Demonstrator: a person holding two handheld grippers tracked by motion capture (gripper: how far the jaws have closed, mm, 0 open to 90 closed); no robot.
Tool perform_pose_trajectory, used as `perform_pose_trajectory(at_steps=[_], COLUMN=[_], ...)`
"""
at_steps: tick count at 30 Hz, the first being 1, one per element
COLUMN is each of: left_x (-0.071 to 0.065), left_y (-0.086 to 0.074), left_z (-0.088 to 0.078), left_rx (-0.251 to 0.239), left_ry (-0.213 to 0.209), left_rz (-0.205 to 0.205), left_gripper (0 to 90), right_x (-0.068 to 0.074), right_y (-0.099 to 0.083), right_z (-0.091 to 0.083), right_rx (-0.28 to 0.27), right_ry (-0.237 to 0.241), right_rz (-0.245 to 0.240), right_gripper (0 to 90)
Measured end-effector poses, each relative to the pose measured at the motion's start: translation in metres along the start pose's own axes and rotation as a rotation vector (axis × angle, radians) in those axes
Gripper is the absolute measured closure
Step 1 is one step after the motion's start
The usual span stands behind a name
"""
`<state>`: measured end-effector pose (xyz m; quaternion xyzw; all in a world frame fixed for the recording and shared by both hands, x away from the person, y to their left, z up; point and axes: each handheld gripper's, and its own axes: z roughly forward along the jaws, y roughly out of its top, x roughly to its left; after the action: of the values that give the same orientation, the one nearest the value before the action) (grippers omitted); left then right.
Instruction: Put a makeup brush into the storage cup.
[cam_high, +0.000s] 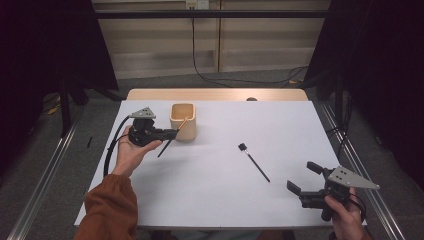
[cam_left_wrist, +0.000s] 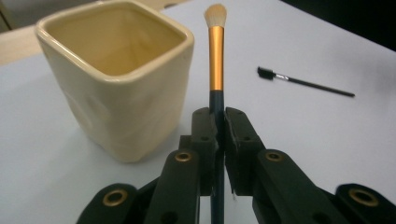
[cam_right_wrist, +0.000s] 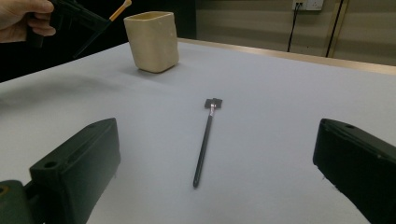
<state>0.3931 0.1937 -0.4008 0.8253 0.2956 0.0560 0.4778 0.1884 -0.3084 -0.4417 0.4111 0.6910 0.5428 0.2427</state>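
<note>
Left gripper (cam_high: 172, 133) clamped on makeup brush (cam_left_wrist: 215, 56) beside cream cup (cam_left_wrist: 116, 74), right gripper (cam_high: 304, 177) wide open near black brush (cam_high: 254, 161).

**Our left jaws pinched tight, our right spread wide**

Our left hand (cam_high: 131, 150) lies palm-up under its black two-jaw left gripper (cam_high: 172, 133), whose jaws point sideways towards our right and sit clamped together, pads pressed on a slim shaft between them. A rust-orange sleeve (cam_high: 107, 210) covers that forearm, and the grey three-cornered plate (cam_high: 143, 113) rides on top of the tool. Our right hand (cam_high: 345, 212) grips the black two-jaw right gripper (cam_high: 304, 176) from behind, its own grey plate (cam_high: 354, 177) tilted upward; its jaws stand far apart, nothing between them, pointing towards our left hand.
</note>
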Motion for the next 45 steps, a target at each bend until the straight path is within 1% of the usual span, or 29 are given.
perform_pose_trajectory(at_steps=[1,3,5,11,13,17,19,22,25,27,28,29,30,31,32,33,36,41,44,45], left_x=[-0.001,-0.002,-0.002,-0.004,-0.005,-0.005,-0.004,-0.005,-0.008,-0.010,-0.011,-0.012,-0.013,-0.013,-0.013,-0.013,-0.015,-0.017,-0.020,-0.020], left_y=[0.000,0.000,0.000,-0.003,-0.004,-0.007,-0.008,-0.009,-0.010,-0.010,-0.010,-0.009,-0.009,-0.008,-0.008,-0.007,-0.005,-0.001,0.003,0.005], left_z=[-0.002,-0.005,-0.008,-0.010,-0.012,-0.016,-0.019,-0.022,-0.025,-0.026,-0.026,-0.026,-0.026,-0.027,-0.029,-0.030,-0.036,-0.036,-0.037,-0.038], left_rx=[-0.015,-0.038,-0.069,-0.137,-0.162,-0.194,-0.223,-0.231,-0.257,-0.270,-0.259,-0.259,-0.264,-0.277,-0.275,-0.280,-0.294,-0.283,-0.296,-0.293], left_ry=[0.010,0.017,0.030,0.030,0.032,0.034,0.042,0.052,0.043,0.045,0.050,0.056,0.055,0.055,0.055,0.060,0.055,0.051,0.048,0.049], left_rz=[0.006,0.001,0.007,-0.003,-0.002,-0.002,0.003,0.013,0.009,0.002,0.006,0.015,0.013,0.000,0.004,0.000,-0.020,-0.015,-0.014,-0.008], left_gripper=[83.3,83.3,83.3,83.3,83.3,83.3,83.3,83.3,83.3,83.3,83.3,83.3,83.3,83.3,83.3,83.3,83.3,83.3,83.3,83.3], right_x=[0.000,0.000,0.000,0.000,0.001,0.001,0.001,0.001,0.001,0.001,0.001,0.001,0.001,0.002,0.002,0.002,0.001,0.001,0.001,0.001], right_y=[0.000,0.000,0.000,0.000,0.000,0.000,0.000,0.000,0.000,0.000,0.000,0.000,0.000,0.000,0.000,0.000,0.001,0.001,0.000,0.000], right_z=[0.000,0.000,0.000,0.000,0.001,0.001,0.001,0.001,0.001,0.001,0.001,0.001,0.001,0.001,0.001,0.001,0.000,0.000,0.001,0.001], right_rx=[0.001,0.001,0.002,0.001,0.001,0.002,0.003,0.002,0.001,-0.002,-0.003,-0.004,-0.002,-0.001,0.000,0.000,-0.004,-0.004,-0.002,-0.002], right_ry=[0.000,0.003,0.004,0.005,0.006,0.005,0.006,0.007,0.006,0.007,0.007,0.008,0.012,0.013,0.014,0.015,0.012,0.015,0.012,0.012], right_rz=[0.002,-0.001,-0.003,-0.002,-0.003,-0.003,-0.003,-0.004,-0.003,-0.003,-0.005,-0.006,-0.006,-0.005,-0.005,-0.006,0.001,0.002,0.003,0.005], right_gripper=[0.1,0.0,0.0,0.0,0.0,0.0,0.0,0.0,0.0,0.0,0.0,0.0,0.0,0.0,0.0,0.0,0.0,0.0,0.0,0.0])
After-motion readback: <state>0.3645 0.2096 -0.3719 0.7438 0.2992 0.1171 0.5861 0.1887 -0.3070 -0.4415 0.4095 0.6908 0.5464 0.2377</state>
